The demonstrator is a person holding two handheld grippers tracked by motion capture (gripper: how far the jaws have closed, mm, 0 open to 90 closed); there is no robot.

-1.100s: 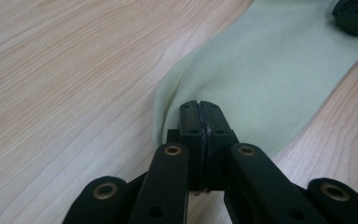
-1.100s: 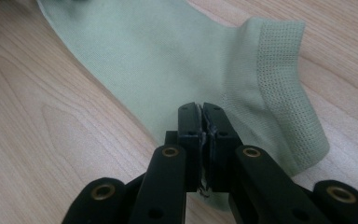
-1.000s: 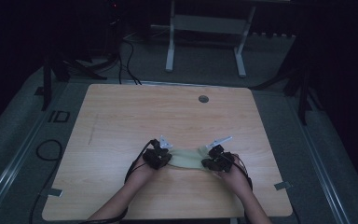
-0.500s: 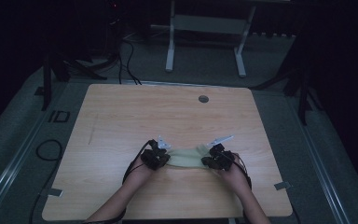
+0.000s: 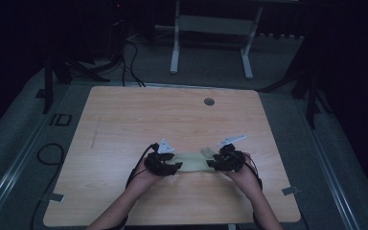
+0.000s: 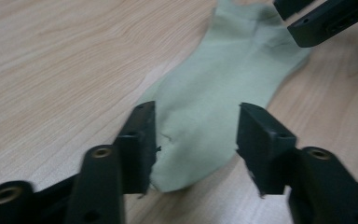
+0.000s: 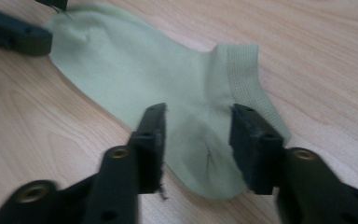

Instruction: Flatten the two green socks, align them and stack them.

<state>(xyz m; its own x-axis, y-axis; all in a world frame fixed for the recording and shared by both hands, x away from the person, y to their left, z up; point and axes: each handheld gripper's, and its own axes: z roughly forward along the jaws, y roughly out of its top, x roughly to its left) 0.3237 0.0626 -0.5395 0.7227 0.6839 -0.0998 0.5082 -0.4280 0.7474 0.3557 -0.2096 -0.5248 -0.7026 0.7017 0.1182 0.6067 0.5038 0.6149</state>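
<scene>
Green sock (image 6: 214, 107) lies flat on the wooden table (image 5: 124, 120). Left gripper (image 6: 196, 140) and right gripper (image 7: 196, 140) have just opened halfway, one over each end, holding nothing.

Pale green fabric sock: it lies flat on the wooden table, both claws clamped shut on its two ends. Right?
Not quite. The pale green fabric sock does lie flat on the wooden table, but both gripper views show the left claw and the right claw open over its ends, jaws apart, having just opened.
</scene>
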